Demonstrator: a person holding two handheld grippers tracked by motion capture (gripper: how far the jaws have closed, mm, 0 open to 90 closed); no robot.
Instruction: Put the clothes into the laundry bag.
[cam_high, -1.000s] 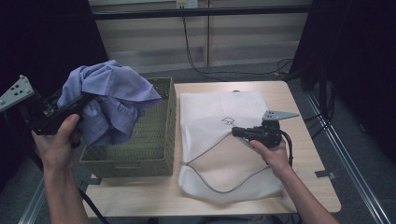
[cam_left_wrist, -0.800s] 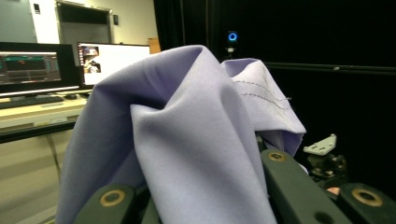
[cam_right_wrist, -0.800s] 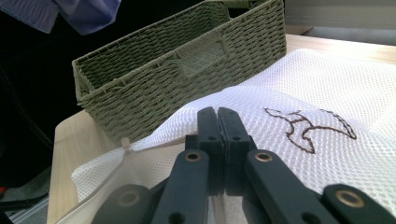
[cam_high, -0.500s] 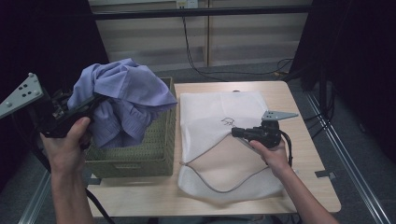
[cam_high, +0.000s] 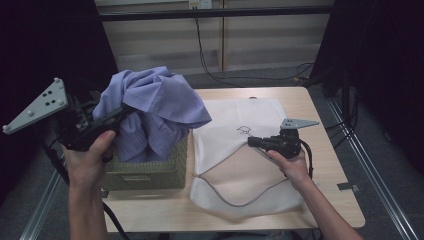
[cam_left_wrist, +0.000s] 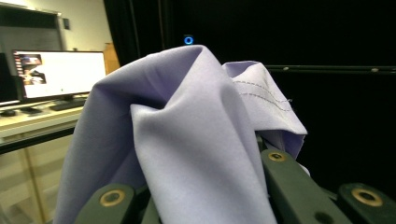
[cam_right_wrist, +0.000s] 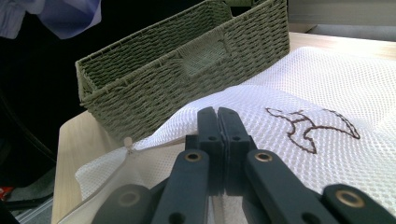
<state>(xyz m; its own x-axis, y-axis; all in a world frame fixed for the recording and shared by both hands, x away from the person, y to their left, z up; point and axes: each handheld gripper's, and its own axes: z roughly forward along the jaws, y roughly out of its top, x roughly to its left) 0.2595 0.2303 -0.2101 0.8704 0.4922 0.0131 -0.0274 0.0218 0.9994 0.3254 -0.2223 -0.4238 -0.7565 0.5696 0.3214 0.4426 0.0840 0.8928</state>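
Left gripper (cam_high: 107, 120) pinching lavender cloth (cam_high: 150, 107), held up over green woven basket (cam_high: 150, 172), bunched fabric draping down into basket; in left gripper view cloth (cam_left_wrist: 187, 140) heaped over jaws, tips buried, a stitched hem at upper right, and beyond it a lit monitor (cam_left_wrist: 58, 73) on a desk, not in high view. Grey three-cornered plate (cam_high: 37, 106) sticking out left of basket, hand (cam_high: 90, 160) wrapped on handle just in front of basket's left end. Right gripper (cam_high: 256, 142) right of basket, over white mesh bag (cam_high: 235, 165), pointing toward basket; right gripper view gives jaws pressed together on a raised fold of mesh (cam_right_wrist: 280, 112), which high view too small to confirm. Same view also gives basket (cam_right_wrist: 187, 65) side-on with a woven handle slot and what shows of the inside bare, a dark embroidered mark (cam_right_wrist: 313, 126) on mesh, and a corner of cloth (cam_right_wrist: 70, 14) hanging above basket's far end. Bag flat on wooden table (cam_high: 330, 165) just right of basket, touching it, zip edge curving open along near end. Basket contents in high view hidden under hanging cloth, cannot tell.
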